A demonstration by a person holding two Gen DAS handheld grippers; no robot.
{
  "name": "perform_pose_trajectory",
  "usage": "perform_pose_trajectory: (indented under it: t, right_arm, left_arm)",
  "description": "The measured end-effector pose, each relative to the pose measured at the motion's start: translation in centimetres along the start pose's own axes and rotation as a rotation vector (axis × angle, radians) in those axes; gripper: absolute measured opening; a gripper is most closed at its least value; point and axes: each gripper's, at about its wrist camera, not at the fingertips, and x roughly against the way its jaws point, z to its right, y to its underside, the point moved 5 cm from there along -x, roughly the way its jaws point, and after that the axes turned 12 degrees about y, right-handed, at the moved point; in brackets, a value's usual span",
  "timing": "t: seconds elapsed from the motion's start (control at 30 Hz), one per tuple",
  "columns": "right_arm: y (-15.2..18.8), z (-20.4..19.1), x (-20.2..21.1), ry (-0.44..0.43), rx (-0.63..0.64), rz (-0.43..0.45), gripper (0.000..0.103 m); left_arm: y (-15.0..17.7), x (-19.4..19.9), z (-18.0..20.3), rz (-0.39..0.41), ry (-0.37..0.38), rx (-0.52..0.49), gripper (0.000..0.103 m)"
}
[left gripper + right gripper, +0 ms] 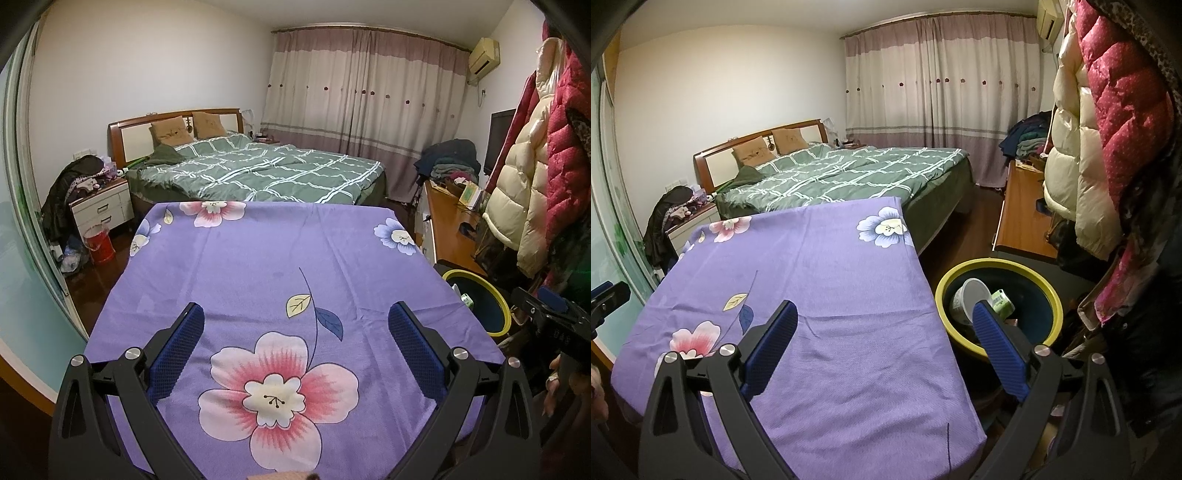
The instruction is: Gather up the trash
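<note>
- The left gripper (295, 332) hangs over the near middle of the table (236, 266), jaws spread wide and holding nothing; a purple flowered cloth covers the table.
- The right gripper (884, 332) sits above the table's right edge, jaws released and empty, one blue finger over the cloth and the other over the bin (1049, 295).
- The bin, dark inside with a yellow rim, stands on the floor just beside the table's right edge.
- Inside it lie a white cup (967, 299) and a small green carton (1003, 301), touching each other.
- Past the table's far edge stands a bed (258, 170) with a green checked quilt.
- Coats (1108, 129) hang at the right.
</note>
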Motion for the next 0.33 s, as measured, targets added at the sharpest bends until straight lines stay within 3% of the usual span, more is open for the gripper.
perform_pose_trajectory:
  t: [0.13,0.33]
  right_arm:
    - [-0.8,-0.4,-1.3,-0.003,0.008,-0.008,0.091]
    - [-2.8,-2.8,-6.9,-0.065,0.009,-0.041,0.094]
  left_arm:
    - [-0.8,-1.5,-0.9,-0.013,-0.022,-0.006,0.098]
    - [-2.8,-6.9,-6.1,-0.041,-0.047,0.067,0.098]
